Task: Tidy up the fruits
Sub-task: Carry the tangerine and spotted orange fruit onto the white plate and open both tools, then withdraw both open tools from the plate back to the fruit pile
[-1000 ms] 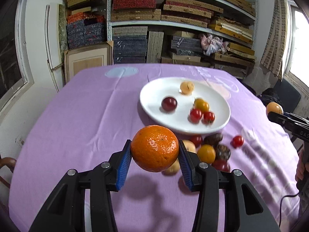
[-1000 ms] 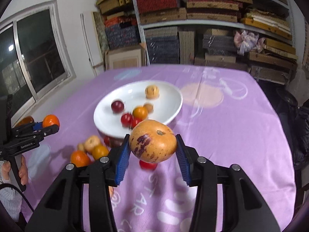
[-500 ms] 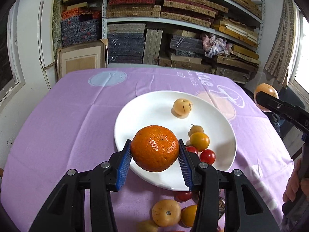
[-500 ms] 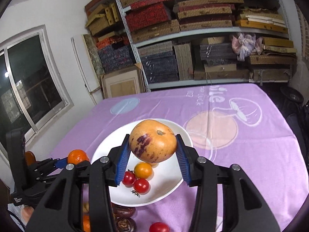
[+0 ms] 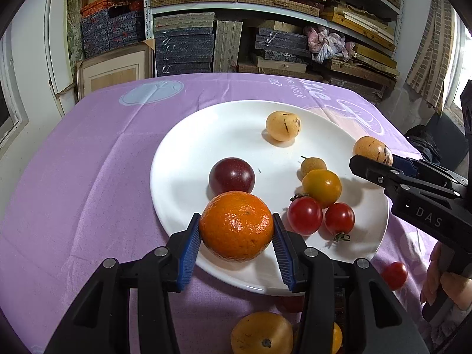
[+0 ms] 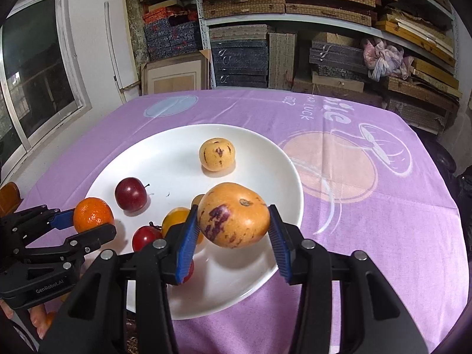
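Gripping a dimpled orange [image 5: 236, 225], the left tongs [image 5: 236, 240] mirror the right tongs [image 6: 233, 233], clenched on a purple-blotched yellow fruit [image 6: 233, 214].

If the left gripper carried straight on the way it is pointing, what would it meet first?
Probably the white plate just beyond the held orange, with the dark red plum close ahead; depth is hard to judge.
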The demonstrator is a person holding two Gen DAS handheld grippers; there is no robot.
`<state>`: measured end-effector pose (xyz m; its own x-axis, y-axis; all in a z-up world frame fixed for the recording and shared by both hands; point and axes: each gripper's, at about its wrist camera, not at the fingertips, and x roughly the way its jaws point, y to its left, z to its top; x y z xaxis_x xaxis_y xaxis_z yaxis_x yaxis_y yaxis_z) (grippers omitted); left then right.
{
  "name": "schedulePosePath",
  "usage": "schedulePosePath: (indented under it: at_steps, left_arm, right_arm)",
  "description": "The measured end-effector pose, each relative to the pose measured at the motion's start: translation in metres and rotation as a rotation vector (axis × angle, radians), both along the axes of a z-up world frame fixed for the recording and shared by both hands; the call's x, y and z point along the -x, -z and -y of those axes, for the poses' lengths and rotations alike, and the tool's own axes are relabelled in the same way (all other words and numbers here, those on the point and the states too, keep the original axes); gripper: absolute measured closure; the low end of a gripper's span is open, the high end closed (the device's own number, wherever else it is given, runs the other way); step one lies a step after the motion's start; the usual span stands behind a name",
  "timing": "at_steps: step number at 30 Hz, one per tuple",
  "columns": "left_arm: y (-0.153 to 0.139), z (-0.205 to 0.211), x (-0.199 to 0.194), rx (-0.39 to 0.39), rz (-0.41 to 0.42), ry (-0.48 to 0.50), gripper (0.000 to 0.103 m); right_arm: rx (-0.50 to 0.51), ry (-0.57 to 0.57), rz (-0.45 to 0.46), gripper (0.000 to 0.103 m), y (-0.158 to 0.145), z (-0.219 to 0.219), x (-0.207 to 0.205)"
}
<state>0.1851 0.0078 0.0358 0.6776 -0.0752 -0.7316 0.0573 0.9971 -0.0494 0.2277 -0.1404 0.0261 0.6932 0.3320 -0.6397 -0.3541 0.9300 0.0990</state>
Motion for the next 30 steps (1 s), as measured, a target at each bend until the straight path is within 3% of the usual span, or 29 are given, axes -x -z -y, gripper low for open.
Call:
schedulePosePath:
  at_steps: [8, 11, 14, 24, 27, 30]
  left_arm:
    - [0.001, 0.002, 0.001, -0.006, 0.005, 0.002, 0.056]
    - [-0.001, 0.000, 0.002, 0.011, 0.014, 0.000, 0.055]
    - [-0.005, 0.000, 0.004, 0.004, 0.031, -0.002, 0.054]
    - [-0.017, 0.002, 0.012, -0.017, 0.094, -0.011, 0.019]
    - [-0.024, -0.001, 0.016, -0.004, 0.117, -0.030, 0.009]
    - [-0.033, -0.008, 0.022, 0.018, 0.133, -0.052, 0.008]
  right_arm:
    - [0.000, 0.004, 0.010, 0.057, 0.001, 0.002, -0.002]
    - [0.007, 0.003, 0.022, 0.047, 0.000, 0.001, 0.000]
    - [0.011, 0.000, 0.022, 0.047, 0.000, 0.000, 0.002]
    - [-0.001, 0.003, 0.046, 0.037, -0.009, 0.002, 0.007]
    - [-0.016, 0.005, 0.065, 0.029, -0.015, 0.003, 0.013]
    - [-0.047, -0.004, 0.073, 0.028, -0.024, 0.005, 0.022]
